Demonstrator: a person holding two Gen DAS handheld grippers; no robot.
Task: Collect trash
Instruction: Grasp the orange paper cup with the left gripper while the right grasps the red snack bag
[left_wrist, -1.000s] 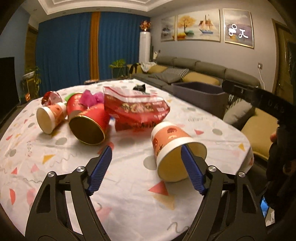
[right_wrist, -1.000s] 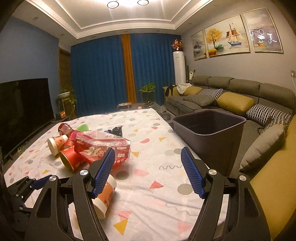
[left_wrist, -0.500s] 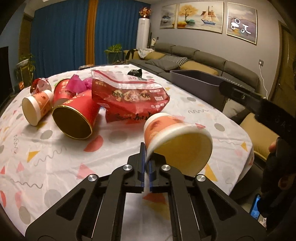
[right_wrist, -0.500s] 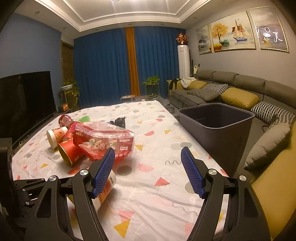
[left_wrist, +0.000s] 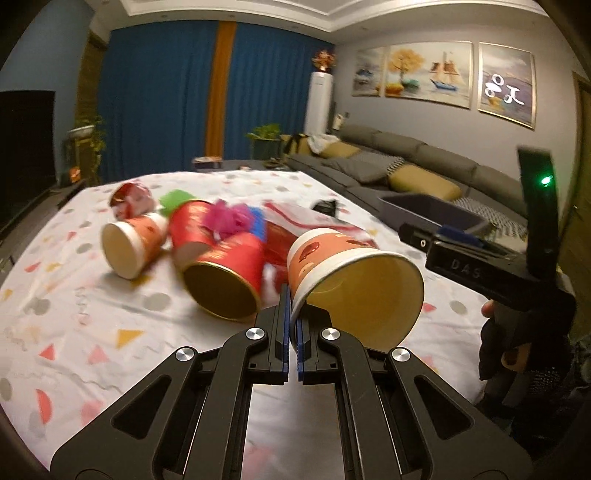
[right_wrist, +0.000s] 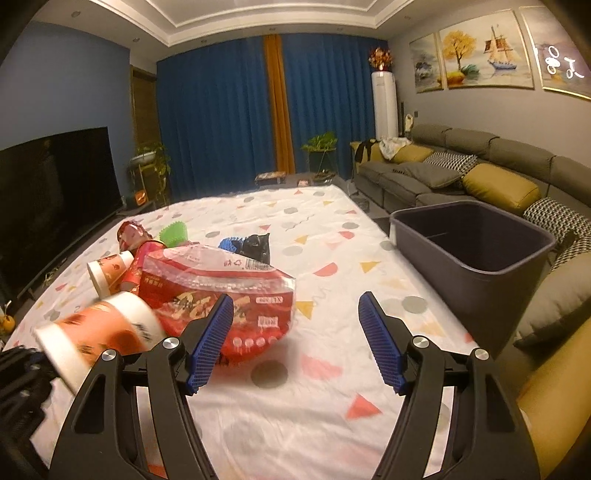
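Grey bin (right_wrist: 476, 266) stands off the table's (right_wrist: 295, 424) edge at 3 o'clock. Orange paper cup (left_wrist: 354, 273) tilts, mouth toward the camera, long axis toward 10 o'clock (blurred in the right view), left gripper (left_wrist: 293, 321) clamped on its rim. Right gripper (right_wrist: 295, 339) closing, nothing between

Motion blurs the held paper cup (right_wrist: 99, 338) in the right wrist view; the red snack bag (left_wrist: 317, 230) sits mostly hidden behind cups
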